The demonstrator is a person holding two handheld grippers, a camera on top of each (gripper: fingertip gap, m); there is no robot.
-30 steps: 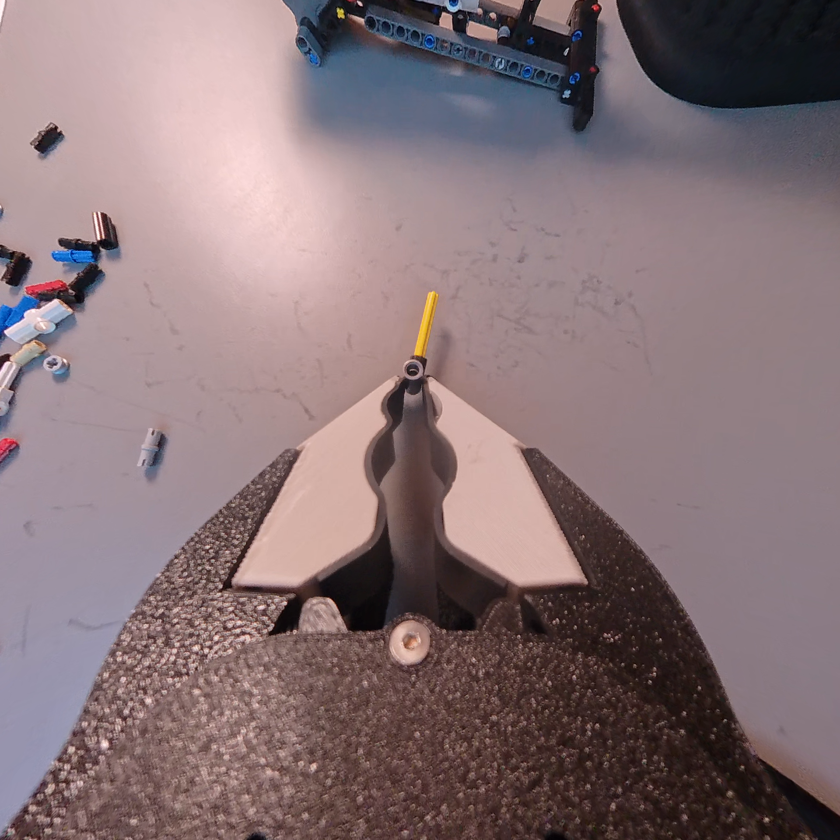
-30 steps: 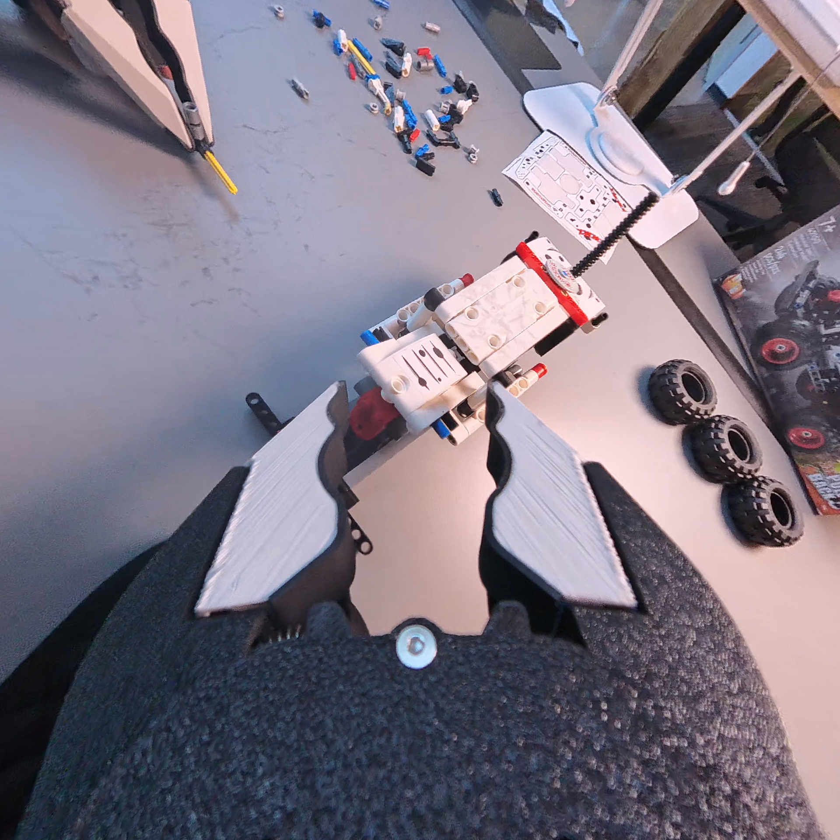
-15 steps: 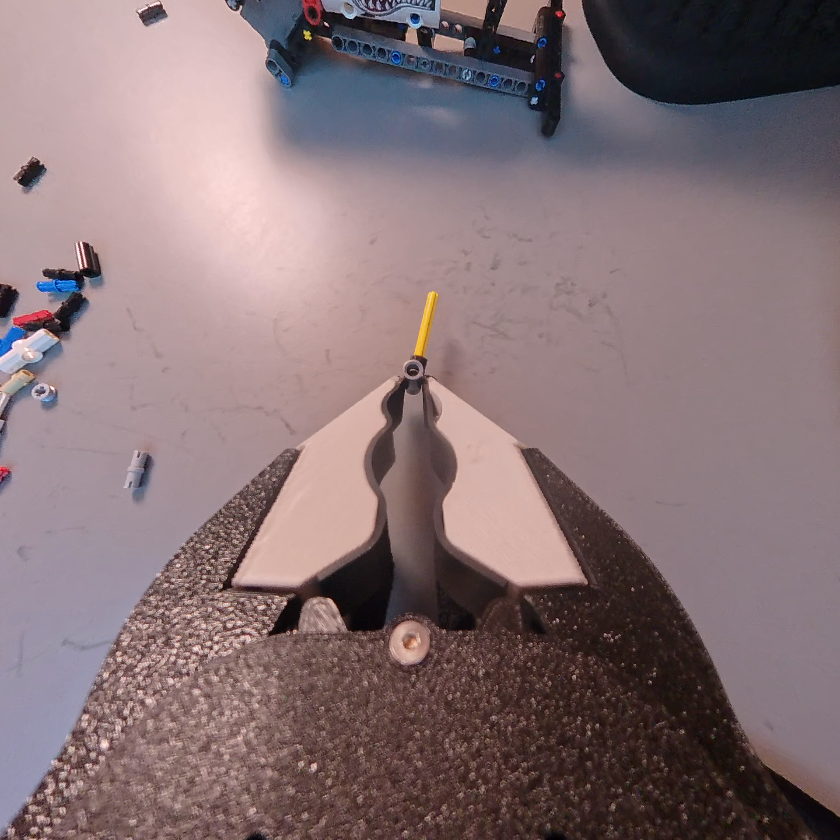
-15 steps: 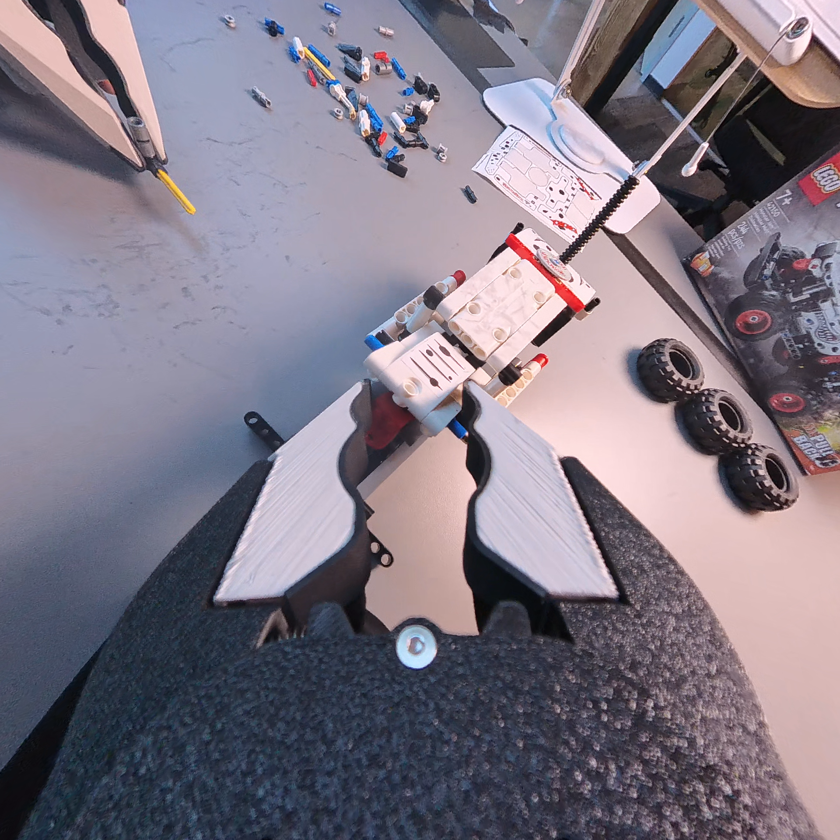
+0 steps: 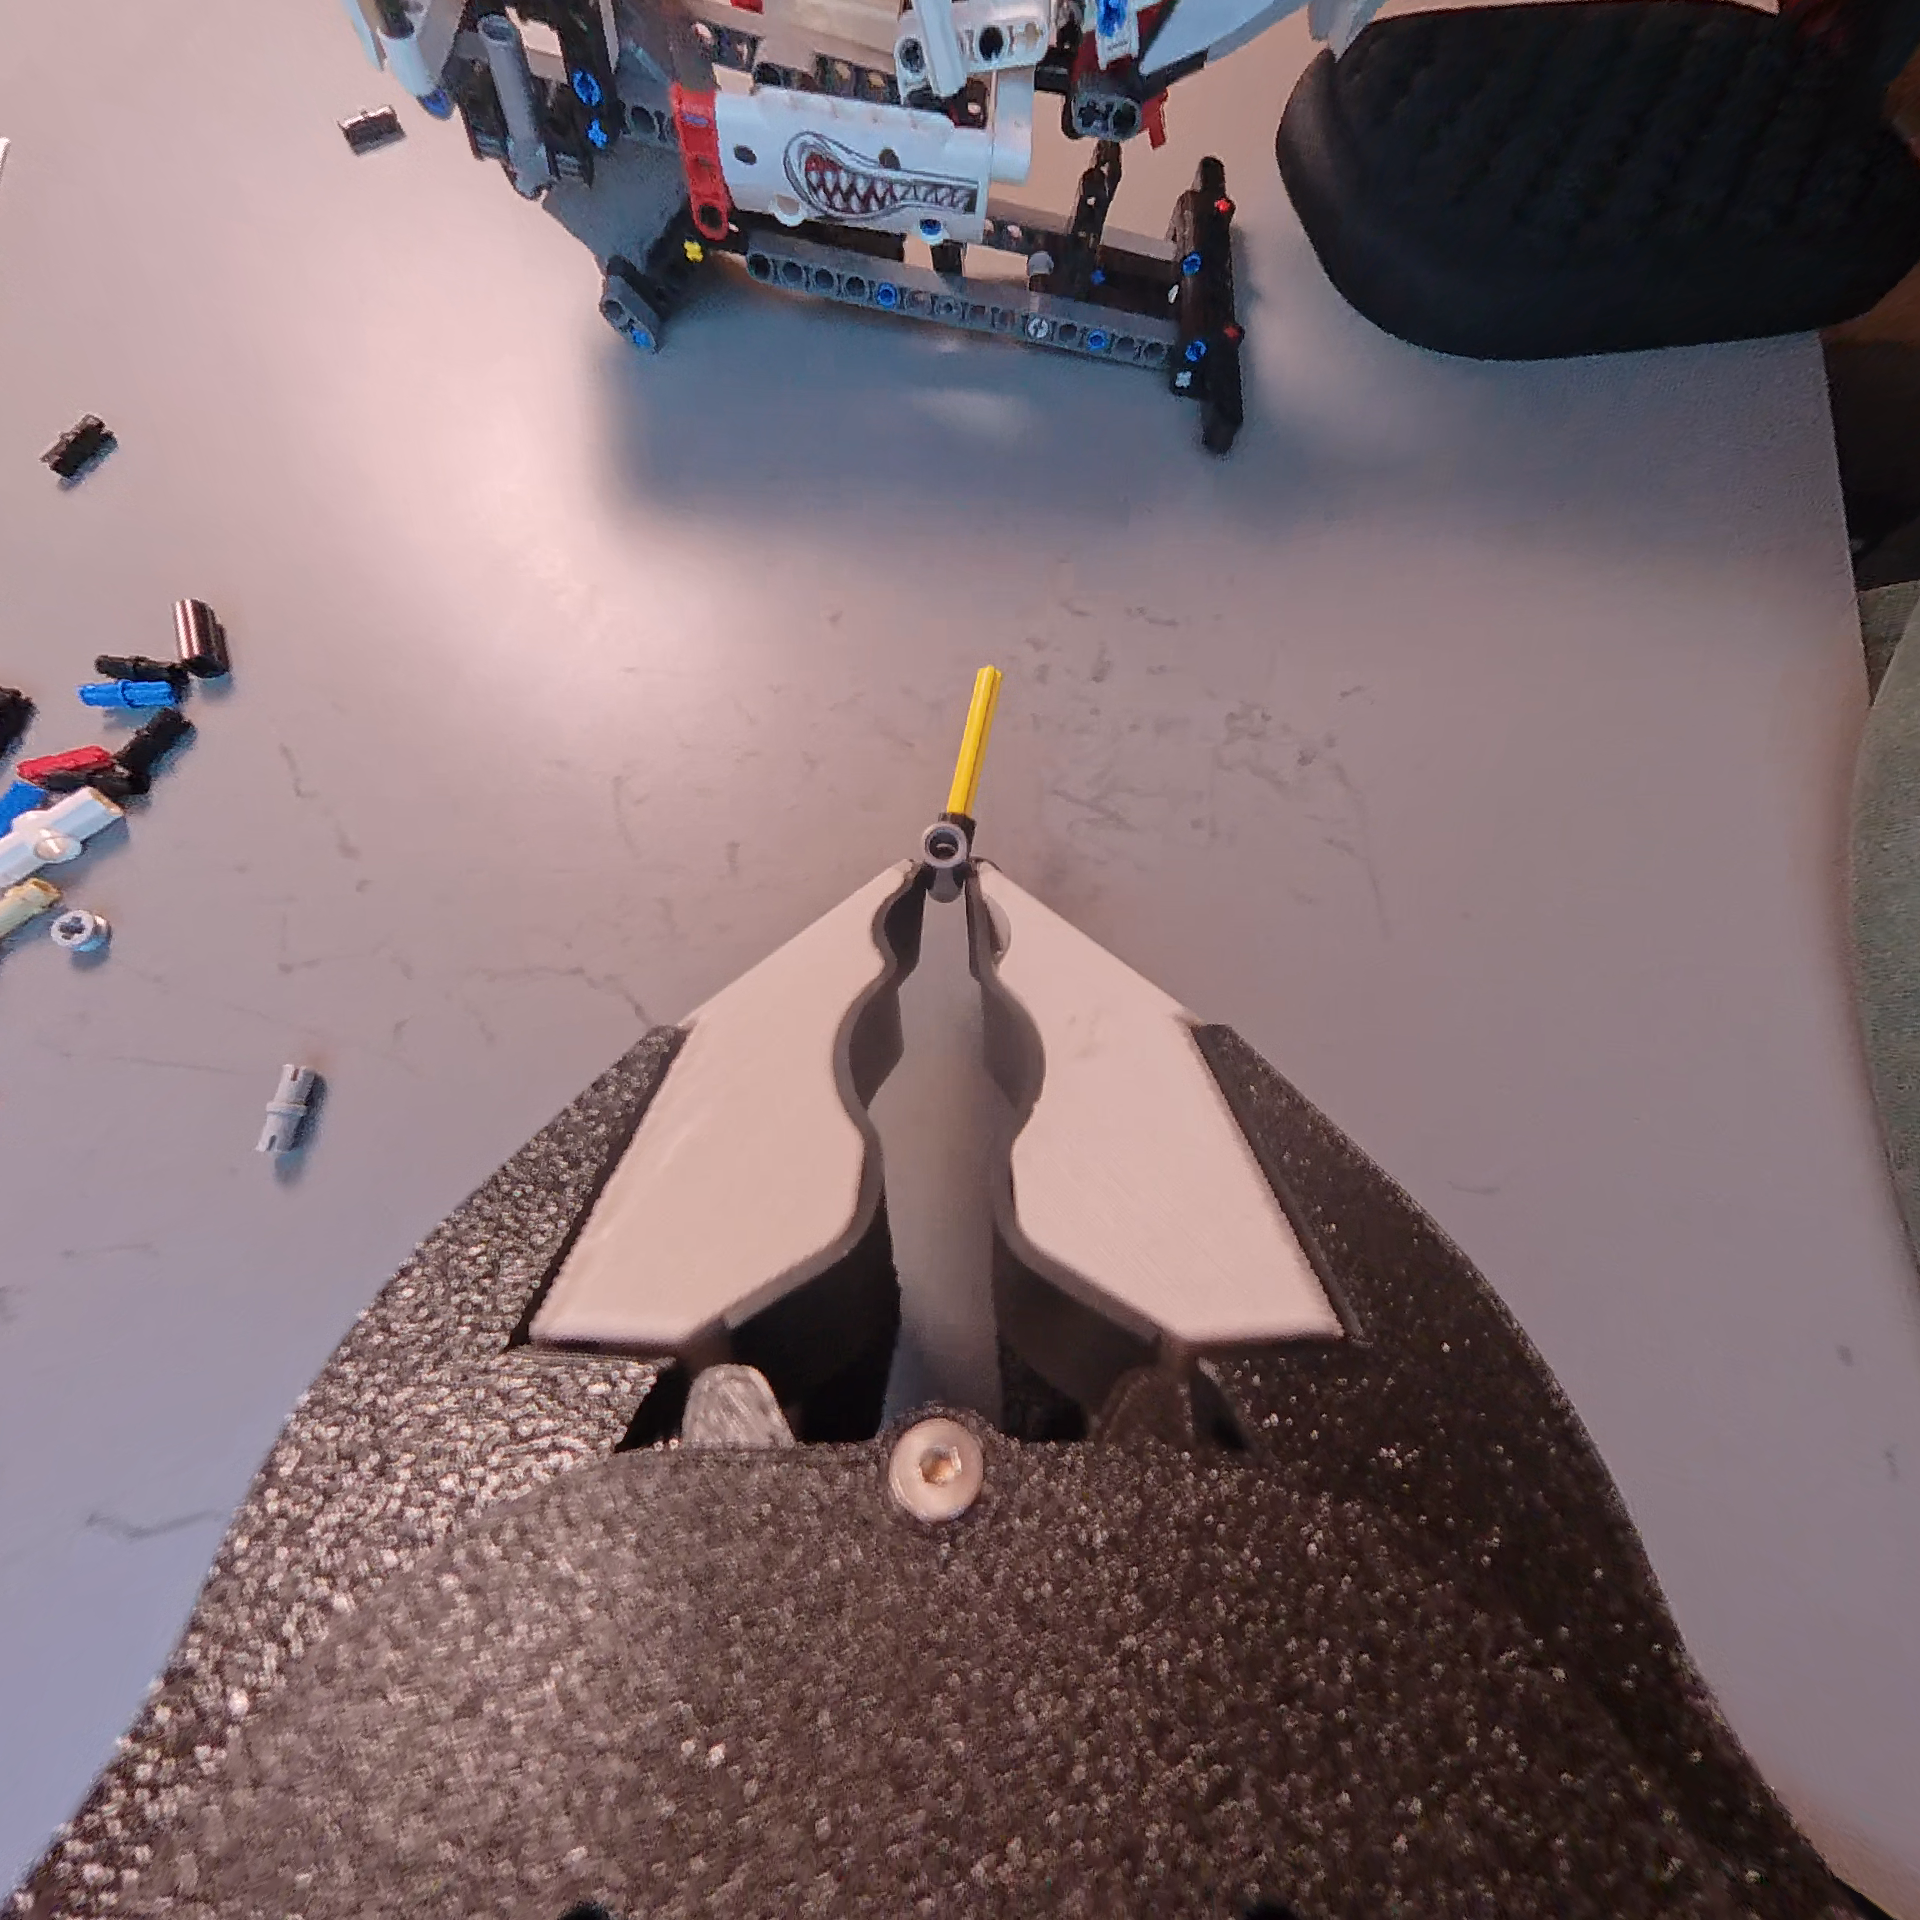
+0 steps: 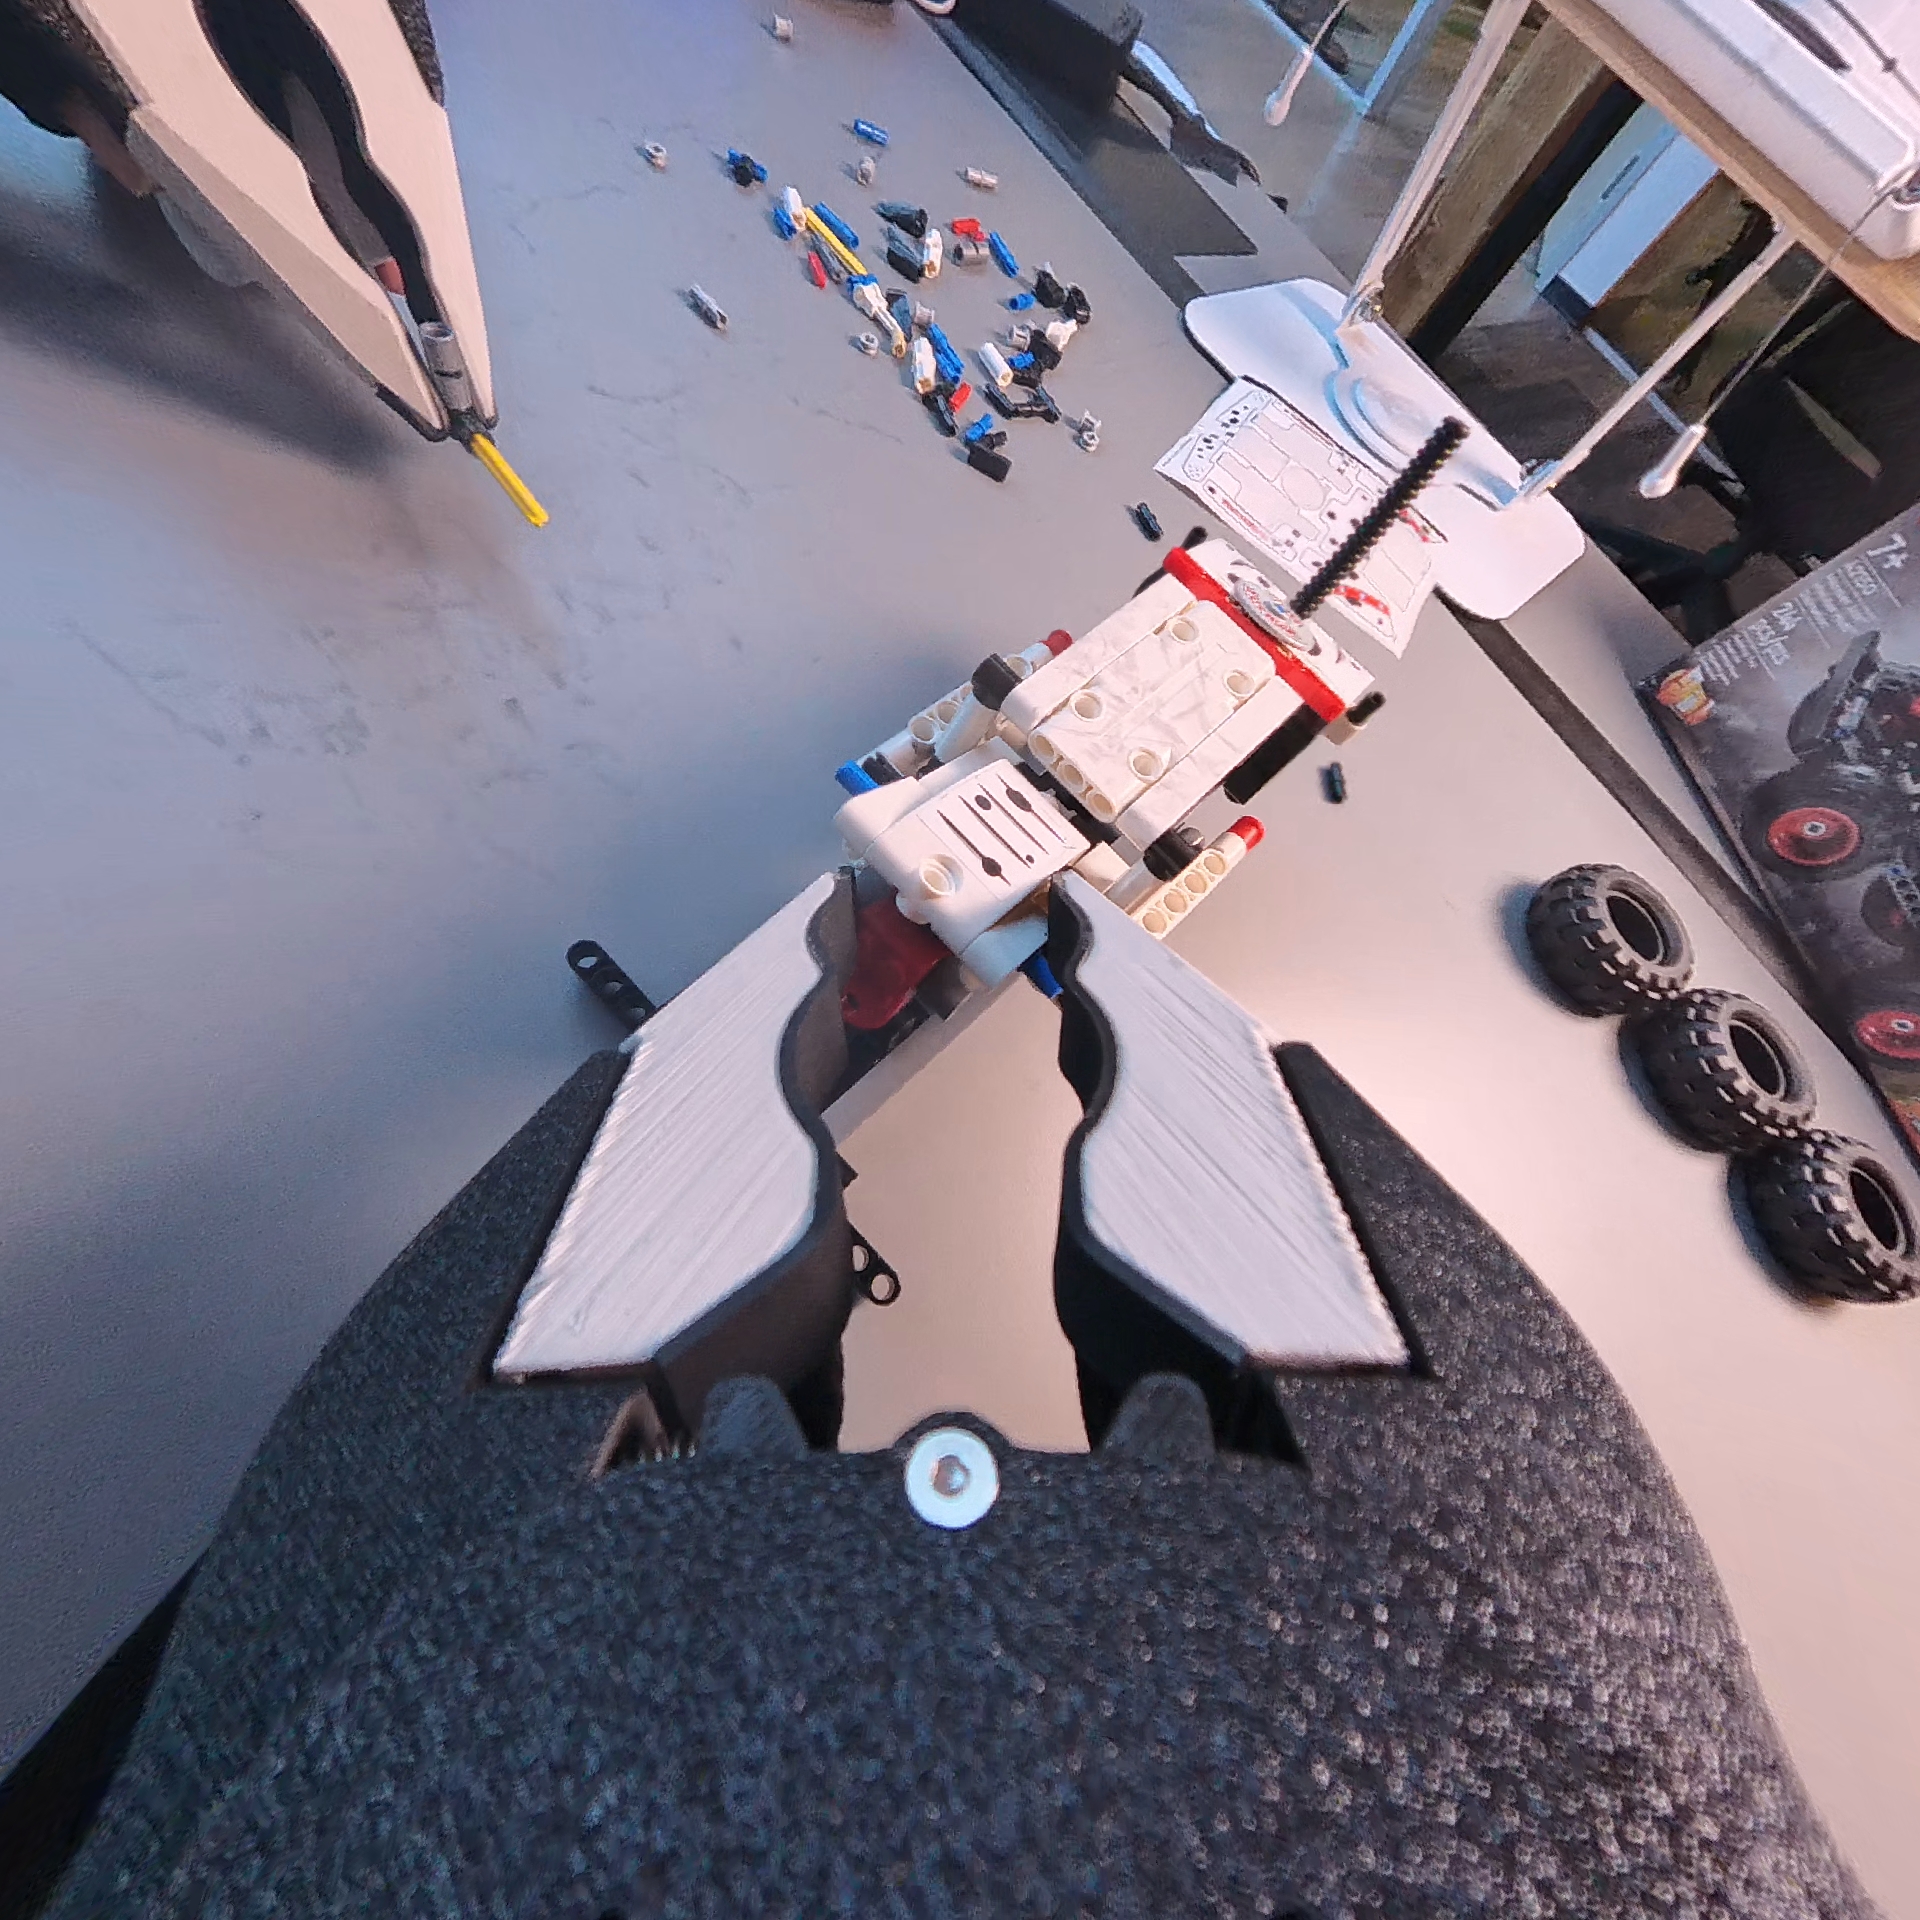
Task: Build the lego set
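Spreading across both views, the grey bench [image 5: 436, 540] carries everything. Largest on it is the half-built truck [image 6: 1101, 769], white-panelled with a red bar at its rear and a black ribbed antenna rising from that end. Its long axis runs diagonally in the right wrist view, nose toward the camera and tail toward the bench's far right edge. In the left wrist view it [image 5: 883, 177] stands broadside along the far edge, its grey chassis beam level and a toothed-mouth decal on the side panel.

The right gripper [image 6: 951, 925] comes in low from the near side, its jaws partly spread and closing on the truck's nose, one finger against each side.

The left gripper [image 5: 945, 883] hovers over the middle of the bench, well apart from the truck, fingers pressed together on a small grey connector [image 5: 945, 847]. A yellow axle [image 5: 975, 753] sticks out of that connector, pointing forward toward the truck's side and tilted slightly right. From the right wrist view the same axle [image 6: 506, 488] angles down toward the bench top.

A box [image 6: 1808, 769] lies at the right edge, with three black tyres [image 6: 1714, 1070] in a row just beside it. A sticker sheet [image 6: 1299, 488] lies beyond the truck's tail. Loose small pieces [image 6: 935, 301] in blue, black, red and white scatter near the far edge.
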